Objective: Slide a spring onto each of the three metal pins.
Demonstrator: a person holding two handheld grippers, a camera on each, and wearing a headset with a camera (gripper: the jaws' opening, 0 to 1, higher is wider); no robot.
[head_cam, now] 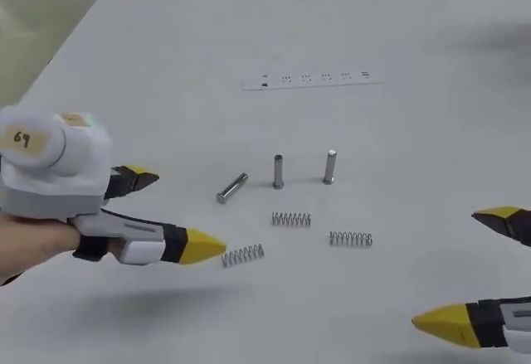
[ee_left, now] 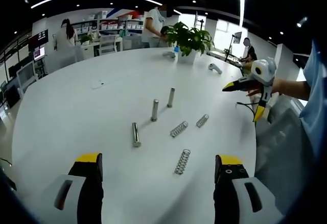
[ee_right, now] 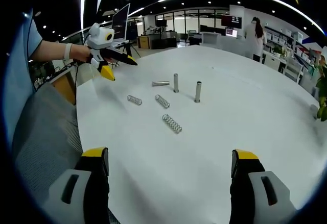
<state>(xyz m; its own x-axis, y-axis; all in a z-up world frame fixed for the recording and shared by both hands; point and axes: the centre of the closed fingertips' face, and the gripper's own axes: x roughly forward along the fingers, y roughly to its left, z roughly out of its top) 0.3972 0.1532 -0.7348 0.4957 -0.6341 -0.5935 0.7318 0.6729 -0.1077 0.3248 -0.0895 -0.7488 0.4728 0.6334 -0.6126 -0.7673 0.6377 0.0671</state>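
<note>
Head view: the left gripper comes in from the left with its jaws spread and nothing between them; the right gripper sits low at the right, also spread and empty; on the counter the fallen pin lies flat with its long axis slanting toward the centre pin, which stands upright, as does the right pin; the left spring lies just beyond the left gripper's lower tip, the middle spring in front of the centre pin, the right spring nearer the right gripper; none is on a pin yet; a power strip lies well behind.

Left gripper view: the left spring lies straight ahead between the spread jaws, its axis running roughly along the line of reach, so this gripper looks best placed to take it; the fallen pin lies just to its left.

Right gripper view: the right spring is the nearest one ahead, lying at a slant; bare counter on all sides leaves open room to move, and the counter's edge runs close along the person's side.
</note>
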